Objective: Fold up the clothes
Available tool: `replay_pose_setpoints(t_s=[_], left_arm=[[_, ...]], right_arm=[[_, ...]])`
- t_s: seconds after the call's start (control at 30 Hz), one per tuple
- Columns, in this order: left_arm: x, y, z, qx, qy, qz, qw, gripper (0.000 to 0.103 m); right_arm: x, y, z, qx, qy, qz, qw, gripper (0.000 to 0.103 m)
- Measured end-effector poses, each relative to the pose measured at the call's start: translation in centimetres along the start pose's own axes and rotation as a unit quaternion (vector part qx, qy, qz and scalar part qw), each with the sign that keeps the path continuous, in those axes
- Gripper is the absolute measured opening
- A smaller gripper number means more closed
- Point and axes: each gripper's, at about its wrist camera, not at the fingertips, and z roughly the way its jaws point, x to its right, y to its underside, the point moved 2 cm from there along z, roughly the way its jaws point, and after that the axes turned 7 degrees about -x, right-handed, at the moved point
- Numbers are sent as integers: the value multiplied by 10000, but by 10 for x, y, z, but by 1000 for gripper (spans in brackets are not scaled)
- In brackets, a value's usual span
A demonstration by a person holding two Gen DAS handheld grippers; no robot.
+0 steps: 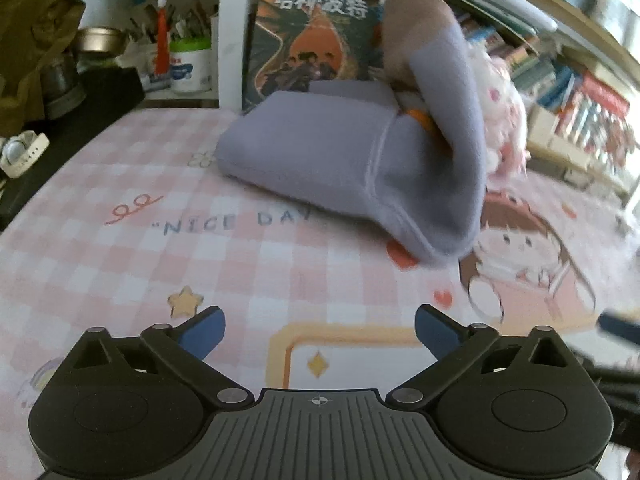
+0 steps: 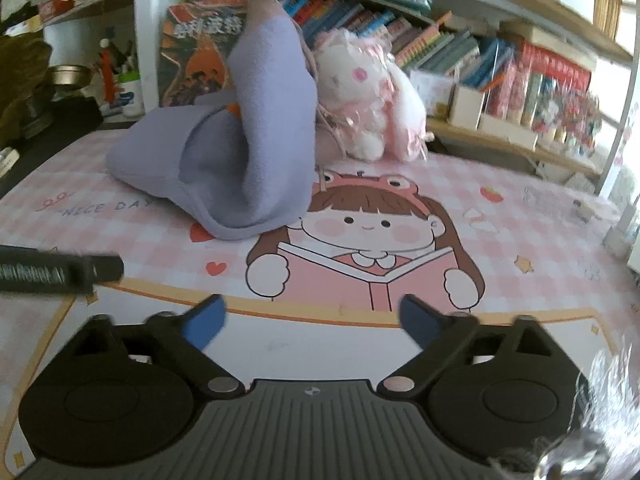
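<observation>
- Left gripper [image 1: 320, 330]: jaws wide, empty, low over the mat [image 1: 120, 280].
- Garment [image 1: 312, 156]: lilac, at the mat's far edge; left part lies flat and folded, right part stands up against the plush [image 2: 360, 92].
- Right gripper [image 2: 312, 320]: jaws wide, empty.
- Judged step: fold partly made; next, the standing part needs a grasp and laying flat.

left gripper [image 1: 320, 330] is seen held low, jaws spread wide, nothing gripped between the blue fingertips [image 1: 204, 330]. right gripper [image 2: 312, 322] is likewise held low with jaws spread apart, blue fingertips [image 2: 206, 320] empty. both are pointed forward, roughly level. a dark part of the left gripper is glimpsed at the left edge of the right wrist view. hands holding them are not seen.
</observation>
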Motion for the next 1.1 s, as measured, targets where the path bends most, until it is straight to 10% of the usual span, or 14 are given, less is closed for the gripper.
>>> replay_pose_setpoints(t_s=[0.13, 0.43, 0.53, 0.67, 0.87, 1.1], left_arm=[[0, -30, 10, 164, -63, -44, 9998, 95], [30, -88, 59, 267, -380, 233, 9986, 92], [41, -92, 78, 154, -875, 487, 9949, 69], [28, -89, 69, 346, -882, 108, 9954, 6], [-20, -61, 5, 937, -363, -282, 9945, 5], [-112, -2, -40, 744, -543, -1126, 9894, 4]], right_arm=[[9, -14, 14, -209, -226, -5, 9995, 64], [18, -62, 26, -68, -651, -178, 9977, 63], [18, -78, 29, 11, -714, -270, 9971, 63], [17, -89, 29, 91, -725, -456, 9963, 63], [6, -101, 19, 296, -1060, -650, 9918, 68], [-21, -111, 16, 348, -1469, -535, 9871, 84]])
